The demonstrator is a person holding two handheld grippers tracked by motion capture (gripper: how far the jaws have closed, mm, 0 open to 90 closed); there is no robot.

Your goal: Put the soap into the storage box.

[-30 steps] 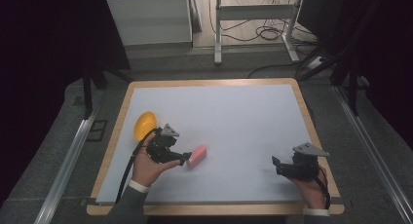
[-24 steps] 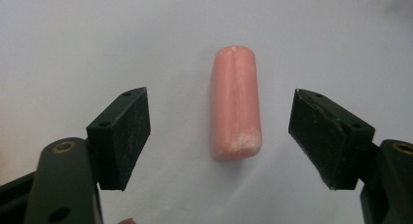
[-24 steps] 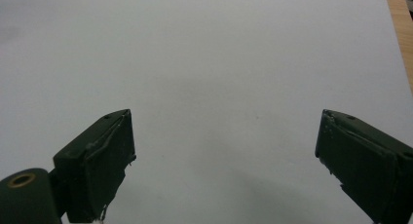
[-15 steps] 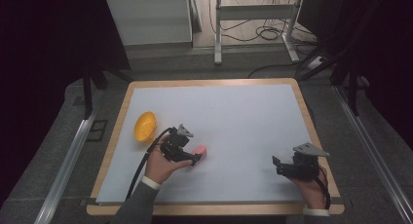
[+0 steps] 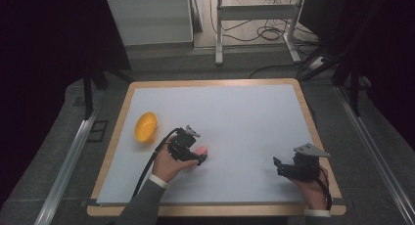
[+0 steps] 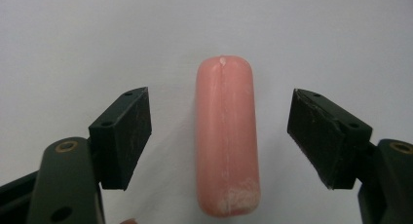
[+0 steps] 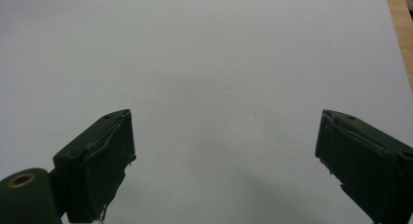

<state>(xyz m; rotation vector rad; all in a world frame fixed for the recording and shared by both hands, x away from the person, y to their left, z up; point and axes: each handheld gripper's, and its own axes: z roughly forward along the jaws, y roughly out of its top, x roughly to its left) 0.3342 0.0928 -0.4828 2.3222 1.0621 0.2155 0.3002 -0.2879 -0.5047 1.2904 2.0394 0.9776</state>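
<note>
pink sausage [image 6: 226,136] between spread jaws

You are holding your left gripper [image 5: 196,157] low over the table's left-centre, its jaws spread wide and pointing right. Your right gripper [image 5: 280,167] is resting near the right edge, jaws gaping and aimed left, your hand [image 5: 309,191] gripping it from behind.

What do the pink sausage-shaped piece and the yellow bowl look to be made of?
The pink sausage looks like smooth moulded plastic or rubber: a faint seam runs along it and whitish scuffs mark its near end. The yellow bowl looks like thin glossy plastic, uniformly coloured; too small to say more.
</note>
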